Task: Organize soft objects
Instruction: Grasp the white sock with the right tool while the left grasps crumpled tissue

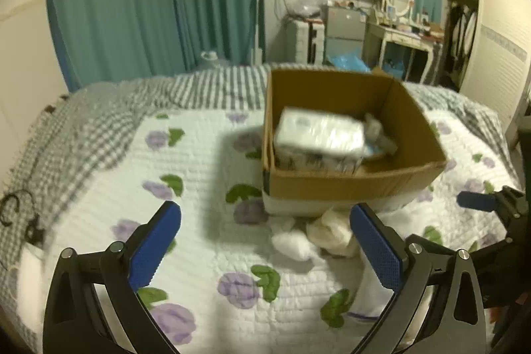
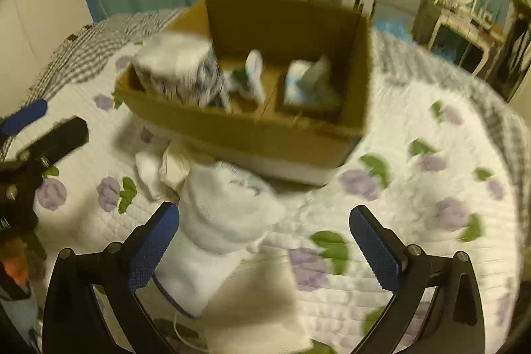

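Observation:
An open cardboard box (image 1: pixel 351 188) stands on the bed; a white wrapped pack (image 1: pixel 320 135) lies in it. In the right wrist view the box (image 2: pixel 252 131) holds the pack (image 2: pixel 179 65), a white sock (image 2: pixel 255 68) and a blue-white bundle (image 2: pixel 308 82). In front of the box lie white and cream socks (image 1: pixel 312 238), seen also in the right wrist view (image 2: pixel 229 208). My left gripper (image 1: pixel 265 247) is open and empty above the quilt, left of the socks. My right gripper (image 2: pixel 264 251) is open, with the white socks between its fingers near the left pad (image 2: pixel 152 251). It also shows at the left wrist view's right edge (image 1: pixel 491 204).
The bed has a white quilt with purple flowers (image 1: pixel 199 254) and a grey checked blanket (image 1: pixel 83 128) at the back and left. Teal curtains (image 1: pixel 149 5), a dresser with mirror (image 1: pixel 401 22) and a wardrobe stand beyond the bed. A black cable (image 1: pixel 16 211) lies at the left.

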A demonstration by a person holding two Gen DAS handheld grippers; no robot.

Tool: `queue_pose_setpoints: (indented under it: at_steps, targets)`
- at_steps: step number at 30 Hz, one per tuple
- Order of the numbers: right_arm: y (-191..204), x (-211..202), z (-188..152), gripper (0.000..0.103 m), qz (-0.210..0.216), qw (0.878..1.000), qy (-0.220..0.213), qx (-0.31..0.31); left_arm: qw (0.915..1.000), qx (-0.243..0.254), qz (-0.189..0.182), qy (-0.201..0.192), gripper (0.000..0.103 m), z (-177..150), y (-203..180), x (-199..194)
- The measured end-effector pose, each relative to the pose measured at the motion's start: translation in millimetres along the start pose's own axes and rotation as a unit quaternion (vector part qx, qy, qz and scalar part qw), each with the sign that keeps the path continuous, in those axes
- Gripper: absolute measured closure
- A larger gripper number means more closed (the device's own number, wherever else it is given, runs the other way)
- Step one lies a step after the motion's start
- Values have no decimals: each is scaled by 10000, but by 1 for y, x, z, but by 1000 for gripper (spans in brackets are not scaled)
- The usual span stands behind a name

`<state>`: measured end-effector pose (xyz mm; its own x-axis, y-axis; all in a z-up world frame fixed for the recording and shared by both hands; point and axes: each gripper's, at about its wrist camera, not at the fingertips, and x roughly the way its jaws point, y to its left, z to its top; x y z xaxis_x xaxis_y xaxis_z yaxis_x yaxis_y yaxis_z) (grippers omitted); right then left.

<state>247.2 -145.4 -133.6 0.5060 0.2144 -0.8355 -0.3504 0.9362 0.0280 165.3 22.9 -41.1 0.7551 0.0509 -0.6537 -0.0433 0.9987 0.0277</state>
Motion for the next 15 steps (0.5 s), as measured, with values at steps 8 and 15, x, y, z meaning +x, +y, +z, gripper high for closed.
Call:
queue_pose_setpoints:
  at_steps: [8, 15]
  targets:
    - [14, 40, -9, 17, 344, 9989, 229, -233, 9978, 61, 11, 664, 0, -38, 7, 54]
    - [3, 19, -9, 46, 731, 9973, 75, -5, 9969, 122, 76, 771, 0, -42, 4, 57]
